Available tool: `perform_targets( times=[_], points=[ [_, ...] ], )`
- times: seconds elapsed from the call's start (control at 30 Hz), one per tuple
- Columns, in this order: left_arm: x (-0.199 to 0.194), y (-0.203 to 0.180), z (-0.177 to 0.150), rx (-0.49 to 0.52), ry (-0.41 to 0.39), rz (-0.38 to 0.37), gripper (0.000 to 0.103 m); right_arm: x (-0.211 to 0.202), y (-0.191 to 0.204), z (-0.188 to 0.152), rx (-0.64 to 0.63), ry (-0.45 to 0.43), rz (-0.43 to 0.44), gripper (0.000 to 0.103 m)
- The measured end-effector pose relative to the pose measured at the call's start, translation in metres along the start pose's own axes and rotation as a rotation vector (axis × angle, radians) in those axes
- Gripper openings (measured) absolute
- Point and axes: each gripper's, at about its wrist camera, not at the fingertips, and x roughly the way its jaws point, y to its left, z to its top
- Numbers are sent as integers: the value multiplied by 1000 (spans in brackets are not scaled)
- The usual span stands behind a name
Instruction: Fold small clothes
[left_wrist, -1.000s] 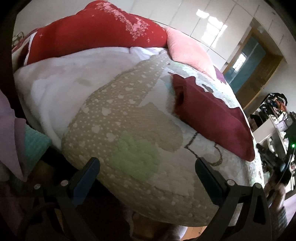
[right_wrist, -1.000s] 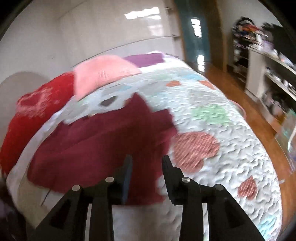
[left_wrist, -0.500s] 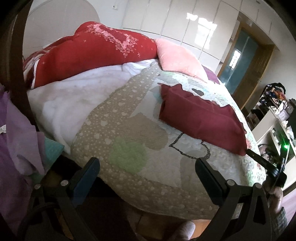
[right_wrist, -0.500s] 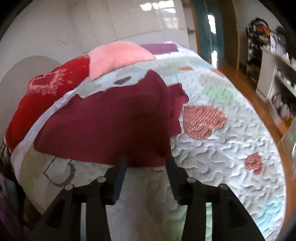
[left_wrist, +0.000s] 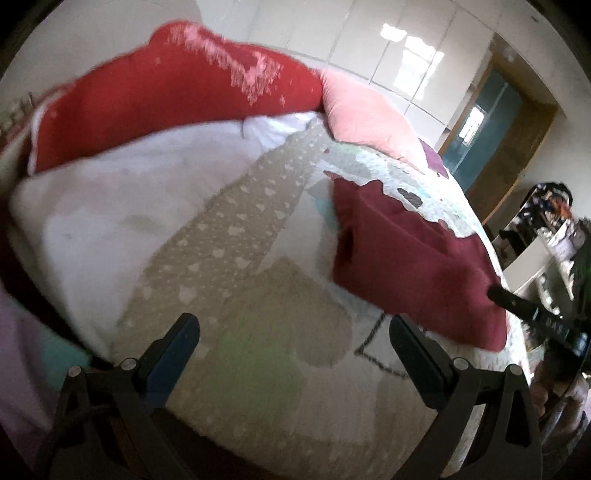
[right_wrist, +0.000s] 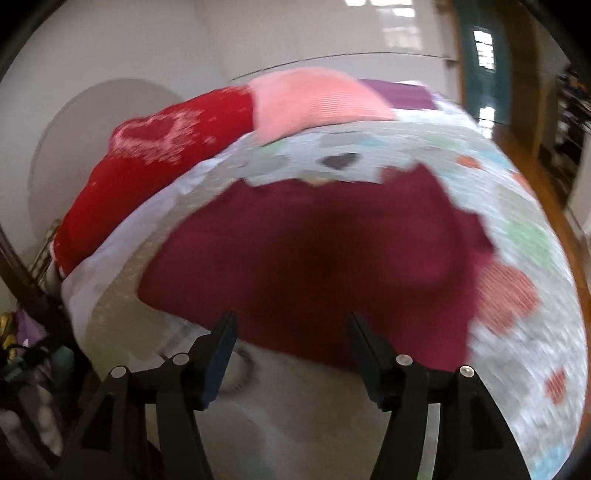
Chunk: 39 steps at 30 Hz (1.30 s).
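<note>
Both sets of jaws stand spread apart with nothing between them: the left gripper (left_wrist: 293, 345) hangs over the near edge of the bed, and the right gripper (right_wrist: 291, 343) points at the near hem of the garment, its fingertips just short of the cloth. The dark red garment (right_wrist: 306, 258) lies flat on the quilt (right_wrist: 524, 332), a soft matte fabric folded into a broad, roughly rectangular shape with a thicker ridge along its right side. In the left view the same garment (left_wrist: 410, 258) sits to the right of centre, and the tip of the right gripper (left_wrist: 524, 308) reaches in beside its near corner. The quilt is stitched and puckered, patched with hearts in pink, green and grey. To the garment's left lies a wide bare stretch of grey dotted patchwork. At the far end a red pillow (left_wrist: 173, 92) and a pink pillow (left_wrist: 362, 114) line the headboard side. Both views are blurred.
</note>
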Motion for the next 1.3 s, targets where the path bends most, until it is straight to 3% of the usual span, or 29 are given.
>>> perform_targets(
  times=[0.1, 0.27, 0.37, 0.53, 0.67, 0.7, 0.73, 0.77, 0.83, 0.87, 0.97, 1.1, 1.23, 1.3],
  points=[
    [25, -2, 14, -2, 28, -13, 97, 31, 32, 31, -37, 36, 60, 71],
    [76, -7, 34, -43, 111, -90, 60, 98, 87, 81, -106, 150, 96, 73],
    [99, -6, 37, -115, 130, -150, 60, 144, 112, 102, -141, 229, 86, 74],
    [125, -6, 34, -181, 138, -191, 60, 217, 140, 115, -295, 369, -72, 75],
    [129, -13, 32, -197, 113, -196, 59, 243, 139, 115, -342, 421, -133, 76],
    [128, -16, 32, -184, 113, -190, 54, 247, 139, 114, -350, 432, -141, 76],
    [130, -22, 32, -152, 124, -200, 27, 251, 139, 113, -361, 436, -152, 76],
    [131, -25, 33, -130, 140, -226, 9, 252, 140, 112, -378, 432, -166, 70],
    [129, -32, 33, -93, 139, -208, 9, 249, 142, 108, -415, 405, -200, 54],
    [125, -37, 34, -68, 129, -200, 9, 245, 143, 107, -426, 387, -195, 41],
    [109, -52, 36, -42, 115, -211, 9, 223, 141, 107, -422, 328, -145, 18],
    [78, -89, 35, 30, 82, -240, 9, 171, 119, 115, -359, 214, -65, 13],
    [42, -133, 28, 108, 62, -307, 10, 124, 83, 123, -287, 119, -37, 12],
    [25, -147, 21, 153, 51, -338, 20, 99, 51, 123, -247, 79, -55, 12]
  ],
)
